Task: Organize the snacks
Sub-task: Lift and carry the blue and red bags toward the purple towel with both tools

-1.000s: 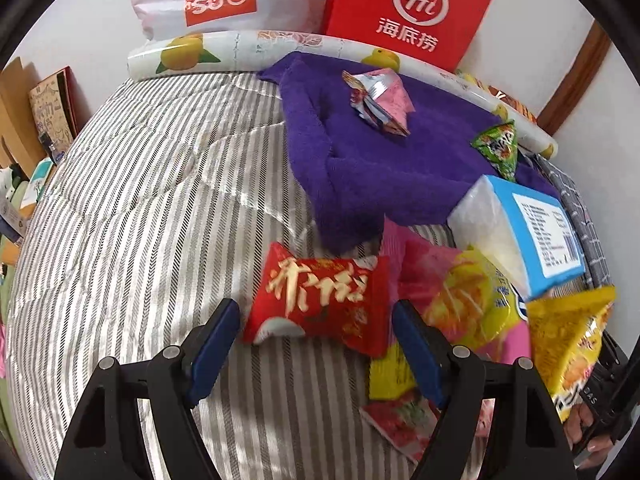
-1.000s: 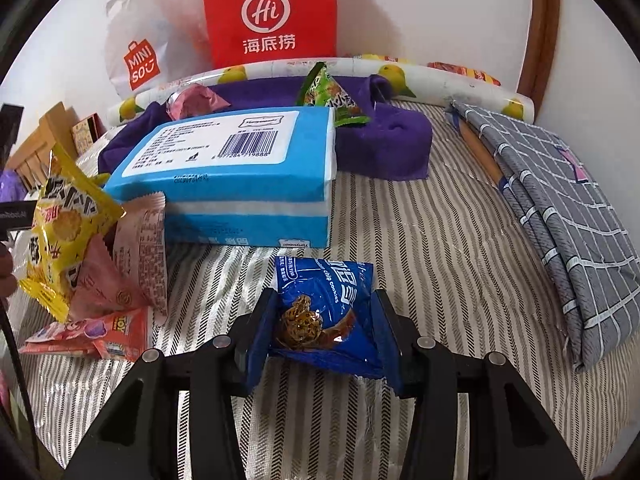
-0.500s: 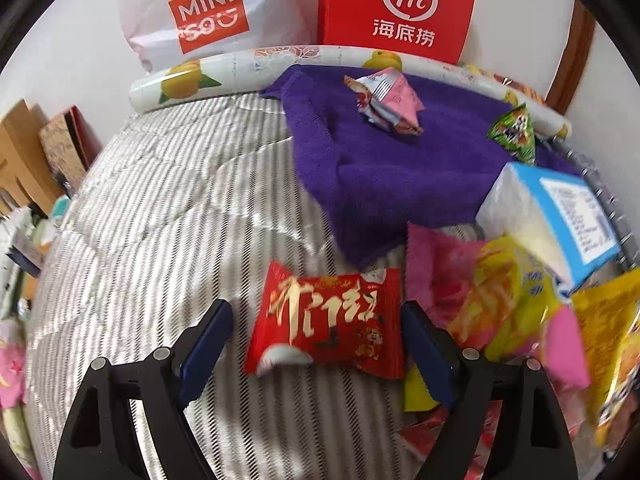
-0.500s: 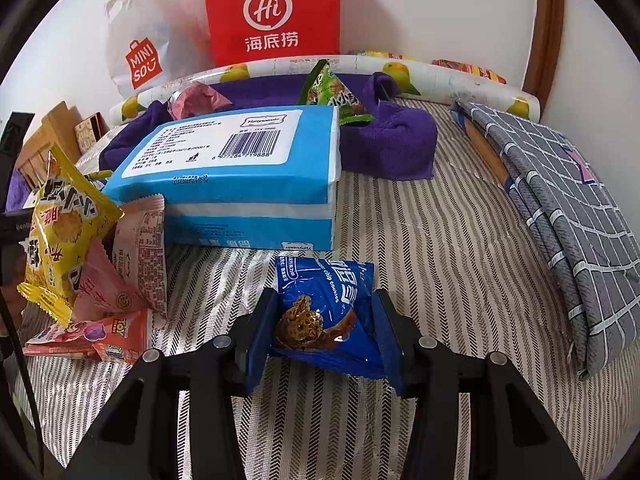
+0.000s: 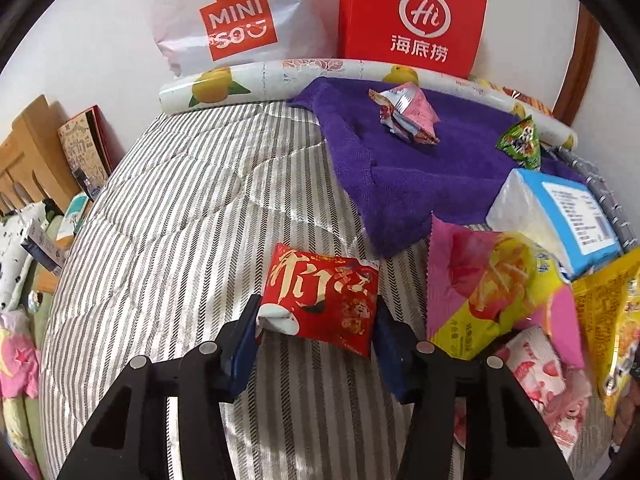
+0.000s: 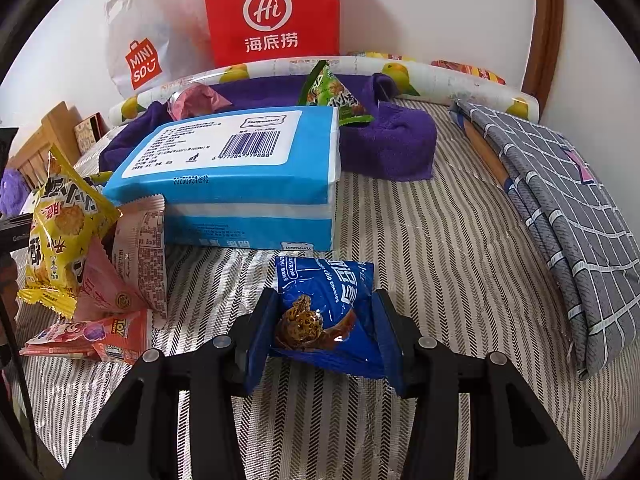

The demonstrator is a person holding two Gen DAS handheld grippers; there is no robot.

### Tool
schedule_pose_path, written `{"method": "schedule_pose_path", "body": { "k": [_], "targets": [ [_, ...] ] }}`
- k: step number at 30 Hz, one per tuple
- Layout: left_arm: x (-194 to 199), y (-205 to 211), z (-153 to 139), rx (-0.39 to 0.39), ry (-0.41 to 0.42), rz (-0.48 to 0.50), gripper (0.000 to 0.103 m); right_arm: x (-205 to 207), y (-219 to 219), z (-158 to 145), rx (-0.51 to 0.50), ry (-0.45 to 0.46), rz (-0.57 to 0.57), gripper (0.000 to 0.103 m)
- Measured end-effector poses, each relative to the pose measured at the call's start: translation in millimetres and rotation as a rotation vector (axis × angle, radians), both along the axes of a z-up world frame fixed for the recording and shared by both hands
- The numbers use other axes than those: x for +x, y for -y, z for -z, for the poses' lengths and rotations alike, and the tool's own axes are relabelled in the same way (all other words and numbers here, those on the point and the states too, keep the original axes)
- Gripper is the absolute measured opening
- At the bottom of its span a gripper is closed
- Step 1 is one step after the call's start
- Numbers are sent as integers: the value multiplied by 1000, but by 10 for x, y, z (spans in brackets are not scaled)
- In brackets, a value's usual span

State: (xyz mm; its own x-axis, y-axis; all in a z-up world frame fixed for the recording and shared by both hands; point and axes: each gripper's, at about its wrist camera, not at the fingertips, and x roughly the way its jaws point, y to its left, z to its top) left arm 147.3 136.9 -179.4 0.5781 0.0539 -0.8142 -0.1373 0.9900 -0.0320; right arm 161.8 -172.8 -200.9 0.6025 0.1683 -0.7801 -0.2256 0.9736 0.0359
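We note the left gripper (image 5: 316, 320), jaws just closed, pinching a puffy red foil snack packet (image 5: 322, 300) on the striped quilt (image 5: 180, 220). The right gripper (image 6: 322, 328) clamps a blue cookie packet (image 6: 328, 312). Slick, air-filled foil may squirt free on lifting.

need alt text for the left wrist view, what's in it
The left gripper has just closed its blue fingers on a red snack packet lying on a striped bedcover. More snack bags pile up at right beside a blue tissue pack; a purple towel lies beyond.
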Motion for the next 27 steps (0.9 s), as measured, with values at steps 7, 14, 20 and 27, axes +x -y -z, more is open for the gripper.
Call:
{"method": "schedule_pose_path", "body": {
  "k": [7, 14, 20, 27],
  "targets": [
    [-94, -7, -127, -72, 10, 14, 49, -16, 15, -11, 10, 8, -3, 47],
    [-246, 110, -335, -116, 37, 63, 50, -112, 31, -87, 49, 0, -7, 46],
    [-368, 259, -540, -141, 63, 103, 50, -346, -104, -421, 61, 68, -50, 46],
    [-488, 454, -763, -177, 79, 143, 50, -511, -154, -748, 55, 109, -55, 46]
  ]
}}
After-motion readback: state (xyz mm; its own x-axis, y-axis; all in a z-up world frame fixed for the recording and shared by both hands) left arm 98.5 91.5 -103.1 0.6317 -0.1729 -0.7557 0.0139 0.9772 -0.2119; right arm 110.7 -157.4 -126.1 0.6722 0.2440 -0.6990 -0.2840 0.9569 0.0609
